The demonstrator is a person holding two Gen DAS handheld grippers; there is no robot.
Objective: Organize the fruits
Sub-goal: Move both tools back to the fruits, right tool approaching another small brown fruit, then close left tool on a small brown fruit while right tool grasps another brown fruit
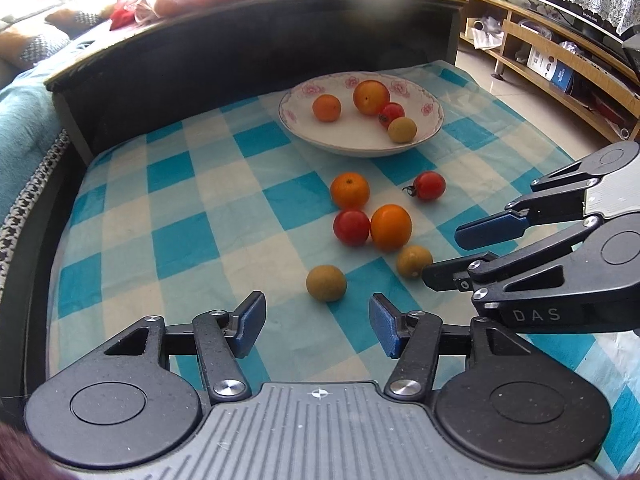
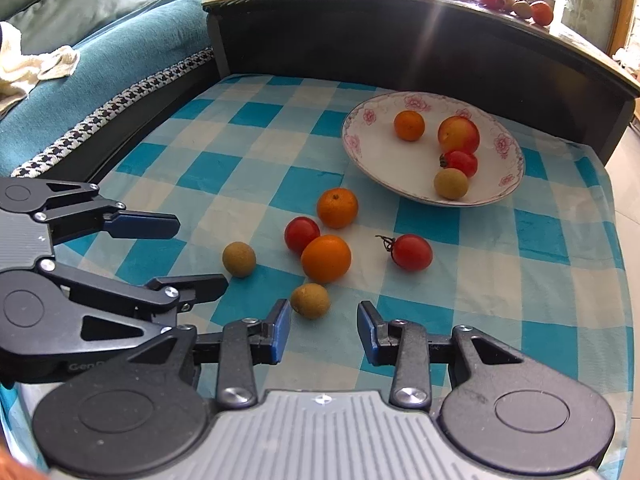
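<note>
A white flowered plate [image 1: 294, 120] [image 2: 354, 142] at the back of the blue checked cloth [image 1: 180, 200] holds several fruits. Loose on the cloth lie two oranges [image 1: 350, 190] [image 1: 391, 227], two red tomatoes [image 1: 351, 227] [image 1: 429, 185] and two brown round fruits. My left gripper [image 1: 318, 322] [image 2: 200, 253] is open, and one brown fruit [image 1: 326, 283] [image 2: 239, 259] lies just ahead of its blue pads. My right gripper [image 2: 324, 328] [image 1: 442, 255] is open with nothing between its fingers. The other brown fruit [image 2: 310, 300] [image 1: 414, 261] lies just beyond them, nearer the left finger.
A dark raised ledge [image 1: 240, 48] [image 2: 400, 32] walls the back of the cloth, with more fruit and a red net bag on top. A teal-covered sofa [image 2: 100, 72] lies to the left. Wooden shelves [image 1: 560, 60] and tiled floor are beyond the cloth's right edge.
</note>
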